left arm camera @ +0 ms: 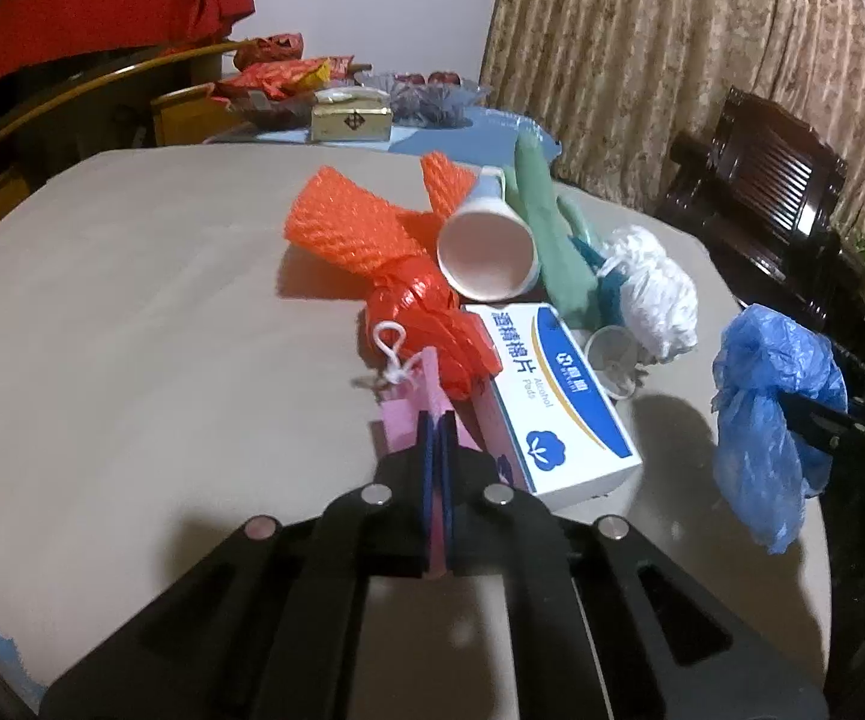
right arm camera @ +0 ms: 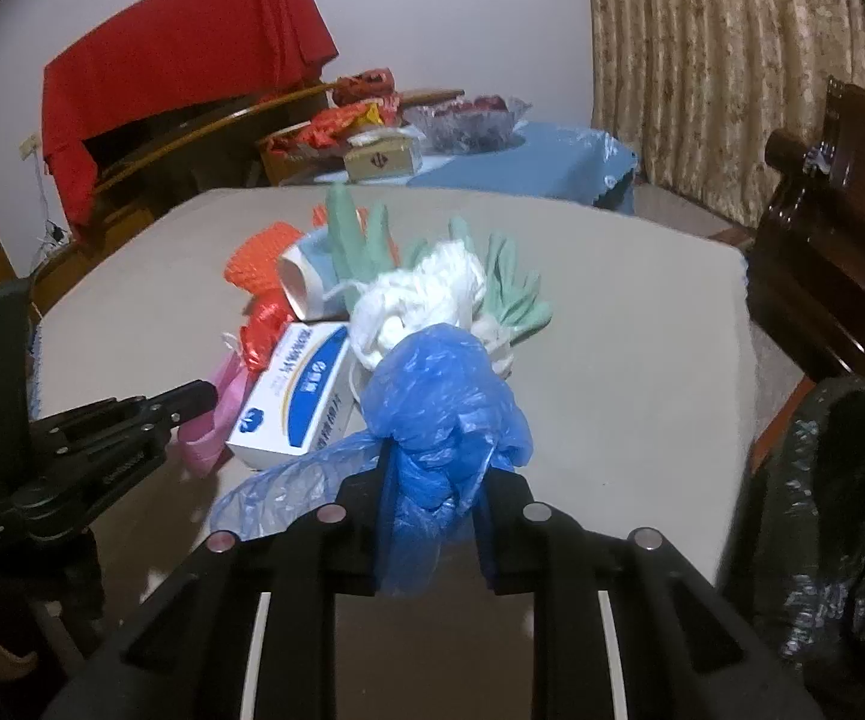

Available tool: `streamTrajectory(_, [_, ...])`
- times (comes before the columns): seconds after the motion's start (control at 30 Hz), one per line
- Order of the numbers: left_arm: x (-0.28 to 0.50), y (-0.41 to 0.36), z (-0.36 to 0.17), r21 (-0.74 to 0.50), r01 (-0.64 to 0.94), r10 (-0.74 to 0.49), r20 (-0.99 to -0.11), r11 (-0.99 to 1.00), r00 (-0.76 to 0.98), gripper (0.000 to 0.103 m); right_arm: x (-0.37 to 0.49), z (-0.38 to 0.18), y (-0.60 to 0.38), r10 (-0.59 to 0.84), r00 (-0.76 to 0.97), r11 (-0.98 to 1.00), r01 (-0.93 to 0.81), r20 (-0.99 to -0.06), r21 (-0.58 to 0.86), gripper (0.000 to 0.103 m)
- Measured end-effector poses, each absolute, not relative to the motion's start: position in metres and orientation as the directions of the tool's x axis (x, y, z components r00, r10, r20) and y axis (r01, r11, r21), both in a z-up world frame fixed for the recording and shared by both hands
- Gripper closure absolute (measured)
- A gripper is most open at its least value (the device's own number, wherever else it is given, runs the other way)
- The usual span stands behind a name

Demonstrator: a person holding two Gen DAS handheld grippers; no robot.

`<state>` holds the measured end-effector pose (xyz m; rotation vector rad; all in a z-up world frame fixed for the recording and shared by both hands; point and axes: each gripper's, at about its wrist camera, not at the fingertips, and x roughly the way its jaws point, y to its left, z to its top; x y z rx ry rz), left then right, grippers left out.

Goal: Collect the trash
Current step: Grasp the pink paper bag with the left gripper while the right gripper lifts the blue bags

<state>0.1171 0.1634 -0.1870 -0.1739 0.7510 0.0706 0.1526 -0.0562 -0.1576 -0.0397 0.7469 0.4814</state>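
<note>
While the left tongs pinch a pink tag, the right tongs grip a blue bag.

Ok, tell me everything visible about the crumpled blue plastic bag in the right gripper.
The crumpled blue plastic bag is thin, translucent film, bunched and wrinkled into a loose wad with a paler flap trailing to the left in the right wrist view. The right gripper is shut on it, the jaws pinching its middle, and its lower end hangs below them. The left wrist view shows it lifted clear of the grey table, dangling beside the white and blue alcohol pads box without touching it.
</note>
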Motion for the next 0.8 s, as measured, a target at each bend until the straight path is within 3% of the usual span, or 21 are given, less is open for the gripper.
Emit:
streamTrajectory(0.47, [0.077, 0.147, -0.125, -0.145, -0.087, -0.016, -0.594, 0.986, 0.805, 0.102, 0.126, -0.12, -0.08, 0.407, 0.69, 0.9, -0.413, -0.599, 0.136, 0.081])
streamTrajectory(0.8, [0.078, 0.091, -0.089, -0.166, 0.056, -0.138, -0.54, 0.985, 0.83, 0.102, 0.105, -0.089, -0.129, 0.353, 0.763, 0.933, -0.335, -0.542, 0.136, 0.081])
